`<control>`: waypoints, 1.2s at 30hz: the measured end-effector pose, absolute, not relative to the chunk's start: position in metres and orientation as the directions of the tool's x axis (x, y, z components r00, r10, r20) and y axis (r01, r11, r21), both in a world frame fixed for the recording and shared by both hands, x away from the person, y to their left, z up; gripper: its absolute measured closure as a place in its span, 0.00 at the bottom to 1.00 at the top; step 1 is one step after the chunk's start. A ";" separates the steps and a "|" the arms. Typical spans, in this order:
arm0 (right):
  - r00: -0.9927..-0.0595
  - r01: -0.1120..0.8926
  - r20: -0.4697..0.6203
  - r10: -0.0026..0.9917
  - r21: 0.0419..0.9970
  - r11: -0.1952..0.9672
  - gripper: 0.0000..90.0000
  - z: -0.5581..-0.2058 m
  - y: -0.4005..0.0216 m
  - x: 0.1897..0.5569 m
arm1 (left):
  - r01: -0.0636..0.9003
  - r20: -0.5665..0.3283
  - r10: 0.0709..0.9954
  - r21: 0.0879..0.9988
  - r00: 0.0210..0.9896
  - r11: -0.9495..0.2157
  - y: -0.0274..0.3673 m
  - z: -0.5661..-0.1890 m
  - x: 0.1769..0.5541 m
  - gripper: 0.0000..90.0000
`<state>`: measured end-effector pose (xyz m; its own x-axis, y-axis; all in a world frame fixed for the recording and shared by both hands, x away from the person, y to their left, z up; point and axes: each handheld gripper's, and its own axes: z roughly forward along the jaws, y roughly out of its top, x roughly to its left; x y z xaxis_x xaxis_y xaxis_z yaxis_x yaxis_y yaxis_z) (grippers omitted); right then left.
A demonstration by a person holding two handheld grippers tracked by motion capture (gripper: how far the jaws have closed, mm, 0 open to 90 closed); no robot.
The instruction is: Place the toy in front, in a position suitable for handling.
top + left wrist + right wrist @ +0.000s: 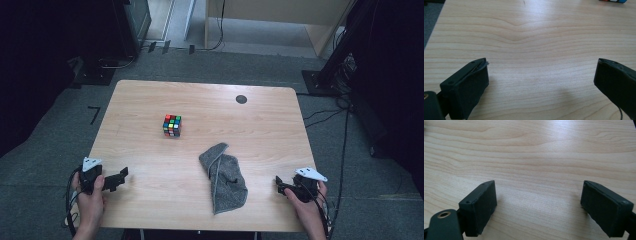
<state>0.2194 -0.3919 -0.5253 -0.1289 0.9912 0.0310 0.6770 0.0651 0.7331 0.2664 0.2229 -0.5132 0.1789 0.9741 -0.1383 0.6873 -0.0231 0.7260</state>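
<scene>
A multicoloured puzzle cube stands near the middle of the wooden table; its lower edge peeks in at the top right of the left gripper view. A crumpled grey cloth lies toward the front, right of centre. My left gripper rests at the front left corner, open, with bare wood between its jaws. My right gripper sits at the front right, just right of the cloth, open over bare wood.
A dark round disc is set in the table top at the back right. Grey carpet surrounds the table. Dark stands and cables stand at the right, and a pale wooden cabinet is behind the table.
</scene>
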 end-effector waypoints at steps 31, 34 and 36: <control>-0.486 0.536 0.130 0.864 0.825 0.178 0.17 -0.465 -0.241 0.226 | 0.692 -0.093 0.971 0.717 0.218 -0.087 0.214 -0.516 0.269 0.00; -0.507 0.537 0.127 0.853 0.821 0.196 0.16 -0.468 -0.226 0.228 | 0.692 -0.094 0.972 0.717 0.217 -0.086 0.214 -0.516 0.269 0.00; -0.508 0.543 0.121 0.853 0.814 0.207 0.16 -0.471 -0.218 0.230 | 0.692 -0.094 0.972 0.717 0.216 -0.084 0.214 -0.516 0.269 0.00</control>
